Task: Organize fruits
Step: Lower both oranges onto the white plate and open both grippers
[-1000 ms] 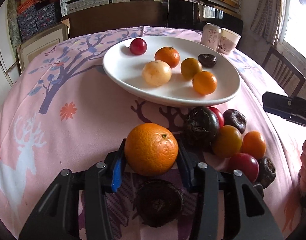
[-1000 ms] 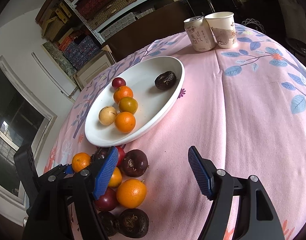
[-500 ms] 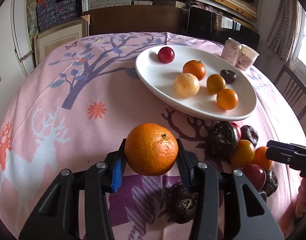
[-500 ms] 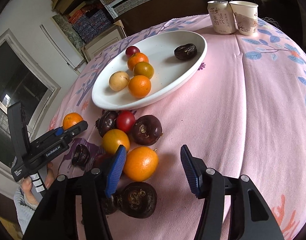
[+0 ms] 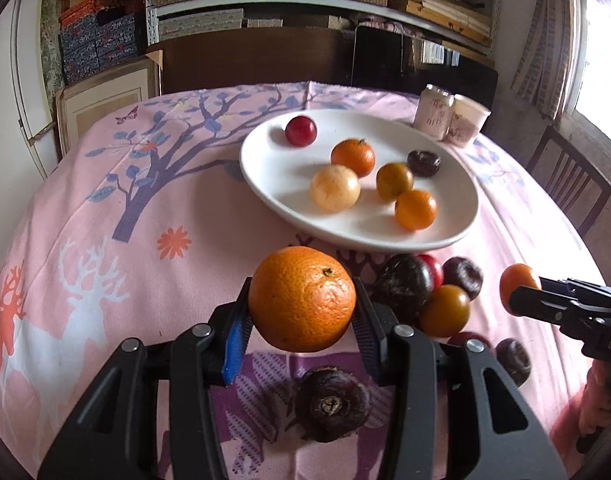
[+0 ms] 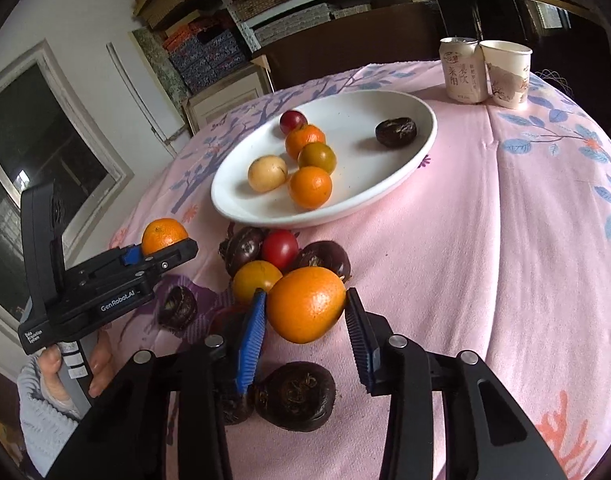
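Note:
My left gripper is shut on a large orange and holds it above the pink tablecloth, short of the white plate. The plate holds several fruits: oranges, a yellow fruit, a red plum and a dark one. My right gripper is shut on a smaller orange, lifted just above a loose pile of fruit in front of the plate. The left gripper with its orange also shows in the right wrist view. The right gripper shows at the right edge of the left wrist view.
A drink can and a paper cup stand behind the plate. Dark fruits lie under each gripper. A wooden chair stands at the table's right side. Shelves and boxes line the back wall.
My right gripper has moved forward over the pile, closed on the orange and lifted it. My left gripper has pulled back slightly and higher, still holding its orange.

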A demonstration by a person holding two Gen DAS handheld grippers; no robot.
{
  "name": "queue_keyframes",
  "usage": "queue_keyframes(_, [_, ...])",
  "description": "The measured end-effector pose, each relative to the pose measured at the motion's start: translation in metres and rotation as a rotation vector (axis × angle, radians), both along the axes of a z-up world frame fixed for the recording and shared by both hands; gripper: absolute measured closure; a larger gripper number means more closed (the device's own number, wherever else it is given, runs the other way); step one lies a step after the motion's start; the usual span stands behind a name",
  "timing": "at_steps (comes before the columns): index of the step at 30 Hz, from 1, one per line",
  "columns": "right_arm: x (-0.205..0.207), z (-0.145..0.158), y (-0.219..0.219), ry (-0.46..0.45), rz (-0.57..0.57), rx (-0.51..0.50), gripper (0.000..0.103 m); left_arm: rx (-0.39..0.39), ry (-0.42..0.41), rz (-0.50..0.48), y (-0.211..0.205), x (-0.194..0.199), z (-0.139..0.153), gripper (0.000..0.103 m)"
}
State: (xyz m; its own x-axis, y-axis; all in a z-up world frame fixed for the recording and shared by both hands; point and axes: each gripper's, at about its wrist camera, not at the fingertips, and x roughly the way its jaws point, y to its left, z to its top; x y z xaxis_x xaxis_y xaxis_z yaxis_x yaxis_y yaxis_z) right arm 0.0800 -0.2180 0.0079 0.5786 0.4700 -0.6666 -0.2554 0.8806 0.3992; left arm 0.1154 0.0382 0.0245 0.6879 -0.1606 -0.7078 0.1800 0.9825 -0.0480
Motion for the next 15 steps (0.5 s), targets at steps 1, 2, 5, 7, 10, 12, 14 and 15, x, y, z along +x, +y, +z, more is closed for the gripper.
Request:
queue_keyframes(1, [0.002,0.004,-0.005,-0.012,-0.023,0.010,0.063,-0.005,-0.007,-0.007,-0.003,0.003,0.006,0.058])
queue_keyframes(2, [0.006,0.009,-0.009,-0.022,-0.048,0.013,0.063,-0.004,-0.008,-0.017,-0.006,0.009,0.011,0.058])
queue_keyframes(5, [0.026,0.023,-0.012,-0.032,-0.093,0.012,0.063,0.016,-0.019,-0.018,-0.019,0.033,0.022,0.058])
queue_keyframes(7, [0.044,0.030,-0.010,-0.042,-0.113,-0.002,0.063,-0.006,-0.011,-0.016,-0.023,0.051,0.023,0.058])
queue_keyframes(10, [0.071,0.031,-0.005,-0.061,-0.139,-0.011,0.063,-0.051,0.026,-0.005,-0.025,0.071,0.013,0.057])
queue_keyframes(12, [0.080,0.025,-0.004,-0.080,-0.165,0.026,0.057,-0.039,0.027,0.006,-0.024,0.075,0.005,0.042])
queue_keyframes(14, [0.083,0.020,-0.008,-0.096,-0.184,0.034,0.047,-0.002,-0.016,0.041,-0.021,0.072,0.004,0.019])
queue_keyframes(15, [0.083,0.019,-0.012,-0.102,-0.198,0.036,0.047,0.012,-0.030,0.055,-0.019,0.070,0.006,0.017])
